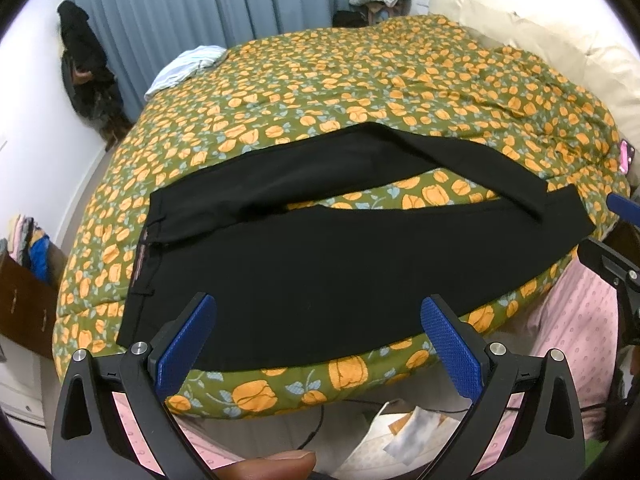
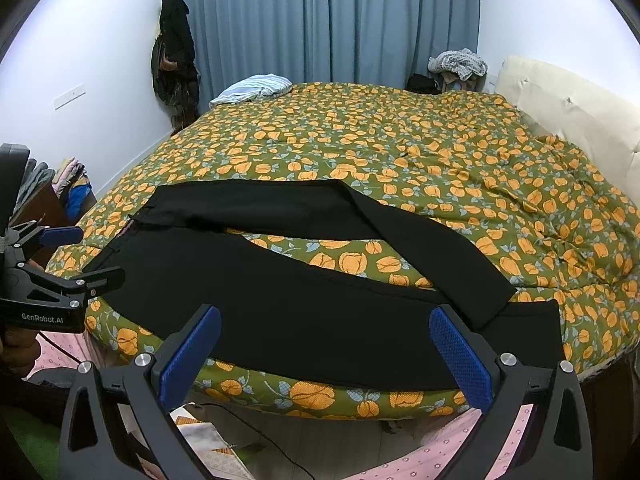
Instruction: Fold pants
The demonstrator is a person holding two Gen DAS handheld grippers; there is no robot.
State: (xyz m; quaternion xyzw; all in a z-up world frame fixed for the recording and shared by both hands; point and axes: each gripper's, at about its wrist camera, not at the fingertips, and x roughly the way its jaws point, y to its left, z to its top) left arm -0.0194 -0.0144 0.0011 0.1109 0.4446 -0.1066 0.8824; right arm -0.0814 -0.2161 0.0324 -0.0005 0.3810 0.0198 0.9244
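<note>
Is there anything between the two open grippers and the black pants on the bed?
Nothing visible. The left gripper and right gripper both hang open at the bed's near edge, with the black pants directly ahead on the floral bedspread.

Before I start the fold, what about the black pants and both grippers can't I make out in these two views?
- Black pants: fabric detail lost in uniform black, both views.
- Far leg's cuff overlaps the near leg, hiding it.
- Pink object: cut off, left wrist view.
- Left gripper and right gripper: open, empty.
</note>
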